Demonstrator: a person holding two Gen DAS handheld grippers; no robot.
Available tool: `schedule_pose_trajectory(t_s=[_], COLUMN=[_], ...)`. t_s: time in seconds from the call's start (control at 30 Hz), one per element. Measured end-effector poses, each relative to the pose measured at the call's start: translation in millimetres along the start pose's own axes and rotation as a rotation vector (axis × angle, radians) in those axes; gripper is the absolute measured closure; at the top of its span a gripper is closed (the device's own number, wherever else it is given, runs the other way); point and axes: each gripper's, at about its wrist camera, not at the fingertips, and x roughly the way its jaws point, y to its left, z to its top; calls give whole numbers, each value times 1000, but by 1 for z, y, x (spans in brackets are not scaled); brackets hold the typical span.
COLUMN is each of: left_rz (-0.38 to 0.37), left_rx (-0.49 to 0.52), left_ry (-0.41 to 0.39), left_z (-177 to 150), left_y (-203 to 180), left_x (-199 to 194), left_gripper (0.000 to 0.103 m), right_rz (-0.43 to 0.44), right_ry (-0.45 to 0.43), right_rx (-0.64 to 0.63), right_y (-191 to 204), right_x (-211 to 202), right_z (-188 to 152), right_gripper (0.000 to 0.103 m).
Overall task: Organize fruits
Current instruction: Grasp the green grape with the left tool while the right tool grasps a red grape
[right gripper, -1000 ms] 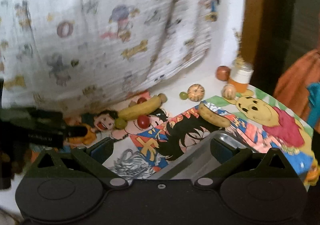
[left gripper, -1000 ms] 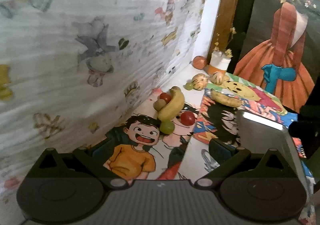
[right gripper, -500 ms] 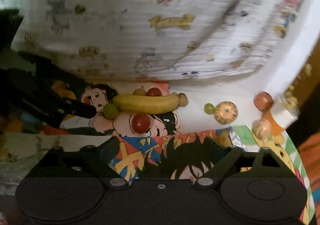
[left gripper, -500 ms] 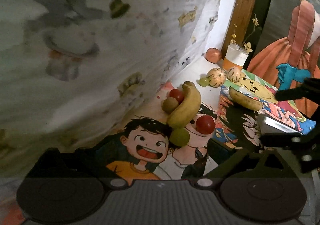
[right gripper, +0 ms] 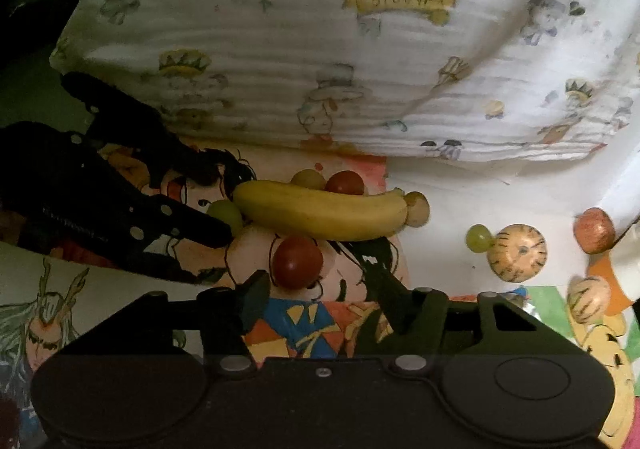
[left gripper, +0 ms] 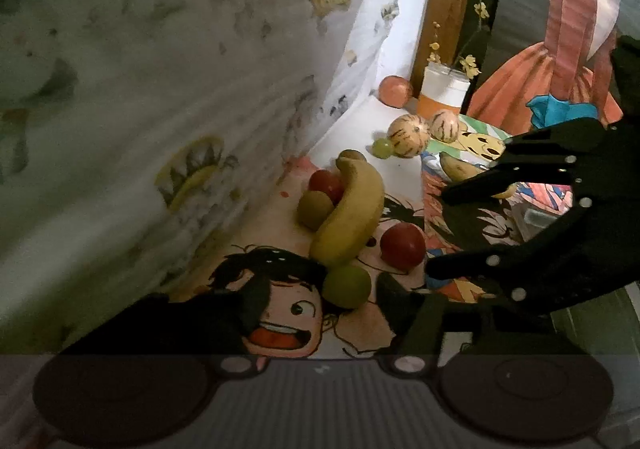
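Your left gripper (left gripper: pixel 320 301) has just been closing its jaws; they now stand half-narrowed around the green fruit (left gripper: pixel 346 286), pads not visibly pressing it. Your right gripper (right gripper: pixel 316 289) has also been closing, and its jaws flank the red tomato (right gripper: pixel 297 262) without clear contact. Just beyond both lies the banana (right gripper: pixel 320 214) on the cartoon-printed mat (right gripper: pixel 304 333), near the desk's back edge under the patterned cloth (right gripper: pixel 320 49). Farther off, toward the desk's far corner, sit a striped melon (right gripper: pixel 518 253), a grape (right gripper: pixel 478 238) touching it, and an apple (right gripper: pixel 594 230).
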Motion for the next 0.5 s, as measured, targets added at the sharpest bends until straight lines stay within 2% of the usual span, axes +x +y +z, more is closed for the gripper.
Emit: schedule_pose_trajectory(t_s=[0.13,0.37,0.5], left_rz=[-26,-65,-77], left_rx=[9,4,-16], left_ry=[-3,8,12], left_z=[0,1,1], left_y=[1,3,5], left_x=[1,5,4], left_gripper=[50,62,65], right_rz=[42,65,88], right_ry=[-6,-4,-13], right_rx=[15,39,86], right_y=[-3,-4,-9], right_x=[6,16,20], right_z=[1,3,3], right_gripper=[47,60,68])
